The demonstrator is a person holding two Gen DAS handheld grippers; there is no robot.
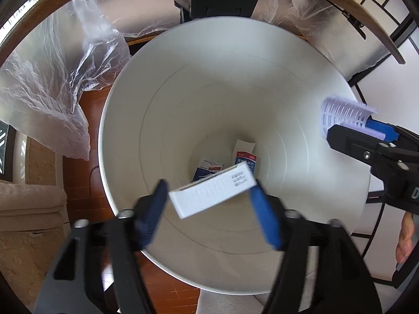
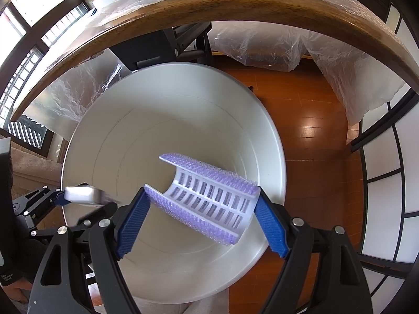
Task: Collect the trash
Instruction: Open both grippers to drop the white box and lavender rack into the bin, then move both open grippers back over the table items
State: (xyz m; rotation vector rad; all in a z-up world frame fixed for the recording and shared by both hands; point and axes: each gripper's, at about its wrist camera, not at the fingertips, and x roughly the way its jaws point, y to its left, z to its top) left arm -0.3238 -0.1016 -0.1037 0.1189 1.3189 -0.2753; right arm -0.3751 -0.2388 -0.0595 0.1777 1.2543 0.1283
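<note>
A white round bin [image 1: 123, 99] stands on the floor below both grippers. My left gripper [image 1: 207, 184] is open over its mouth; a small white box [image 1: 212, 193], blurred and tilted, lies loose between the blue pads. Two printed packets [image 1: 244, 159] rest on the bin's bottom. My right gripper [image 2: 201, 191] hangs over the bin [image 2: 277, 144] with its pads against both edges of a purple half-shell hair roller [image 2: 207, 196]. The roller [image 1: 340, 112] and right gripper [image 1: 356, 128] also show at the right of the left wrist view. The left gripper [image 2: 76, 206] with the box [image 2: 81, 195] appears at lower left of the right wrist view.
A curved wooden table edge [image 2: 235, 2] arches above the bin, with clear plastic sheeting [image 1: 52, 78] draped under it. Glossy wooden floor [image 2: 309, 120] surrounds the bin. A person's fingers [image 1: 406, 238] hold the right gripper's handle. A paper screen door [image 2: 387, 183] stands at right.
</note>
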